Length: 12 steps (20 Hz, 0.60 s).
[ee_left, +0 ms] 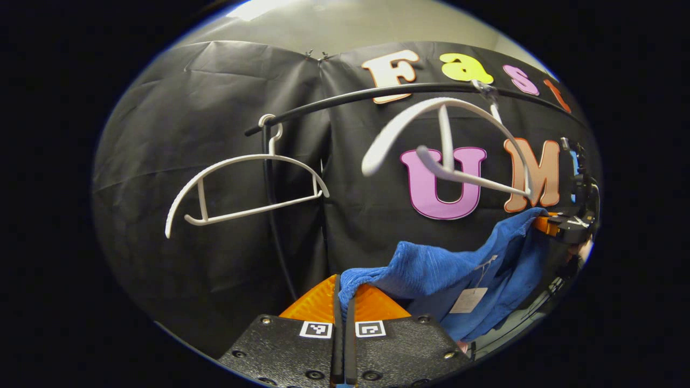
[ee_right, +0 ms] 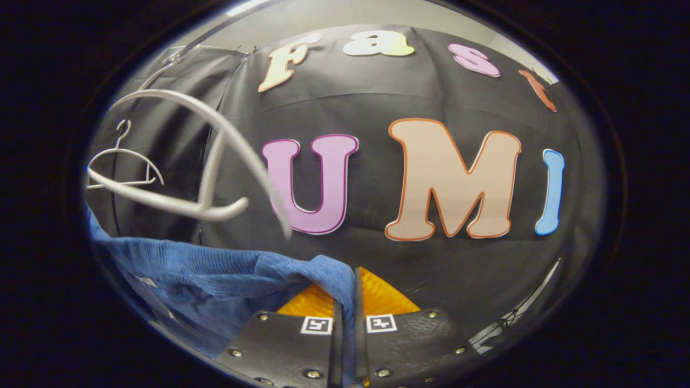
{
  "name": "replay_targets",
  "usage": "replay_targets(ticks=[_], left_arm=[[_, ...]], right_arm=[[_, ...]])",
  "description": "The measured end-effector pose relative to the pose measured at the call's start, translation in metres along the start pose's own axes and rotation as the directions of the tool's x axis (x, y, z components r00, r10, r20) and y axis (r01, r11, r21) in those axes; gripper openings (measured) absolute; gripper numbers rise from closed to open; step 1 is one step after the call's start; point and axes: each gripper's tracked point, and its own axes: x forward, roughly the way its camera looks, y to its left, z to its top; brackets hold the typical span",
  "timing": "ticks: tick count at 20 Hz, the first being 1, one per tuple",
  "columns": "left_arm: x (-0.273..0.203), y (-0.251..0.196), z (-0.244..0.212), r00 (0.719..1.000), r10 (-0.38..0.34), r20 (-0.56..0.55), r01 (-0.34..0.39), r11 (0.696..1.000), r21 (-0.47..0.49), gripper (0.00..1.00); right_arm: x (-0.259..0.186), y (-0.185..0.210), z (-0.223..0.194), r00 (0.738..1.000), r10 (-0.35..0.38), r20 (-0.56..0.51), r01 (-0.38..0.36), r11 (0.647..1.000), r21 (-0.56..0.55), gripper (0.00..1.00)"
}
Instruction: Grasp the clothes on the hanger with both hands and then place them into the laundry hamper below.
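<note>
Hand-held gripper left clamps blue garment | right likewise | hanger bare

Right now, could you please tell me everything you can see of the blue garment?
The blue garment is a ribbed, knit-looking piece with a pale paper tag hanging on a string. It is off the white hanger, which hangs bare and tilted on the black rail above it. The cloth sags between the two claws: the left claw is shut on one edge, the right claw on the other.
</note>
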Motion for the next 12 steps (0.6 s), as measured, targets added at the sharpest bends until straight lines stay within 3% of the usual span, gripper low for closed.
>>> replay_targets(ticks=[7, 12], left_arm=[[0.005, -0.061, -0.016, 0.991, -0.130, -0.036, 0.130, 0.992, 0.005, 0.02], [0.016, -0.108, -0.025, 0.974, -0.223, -0.047, 0.223, 0.975, -0.009, 0.01]], right_arm=[[-0.024, 0.032, -0.029, 0.996, 0.069, -0.052, -0.069, 0.998, 0.005, 0.09], [-0.042, 0.074, -0.041, 0.983, 0.165, -0.076, -0.165, 0.986, 0.005, 0.09]])
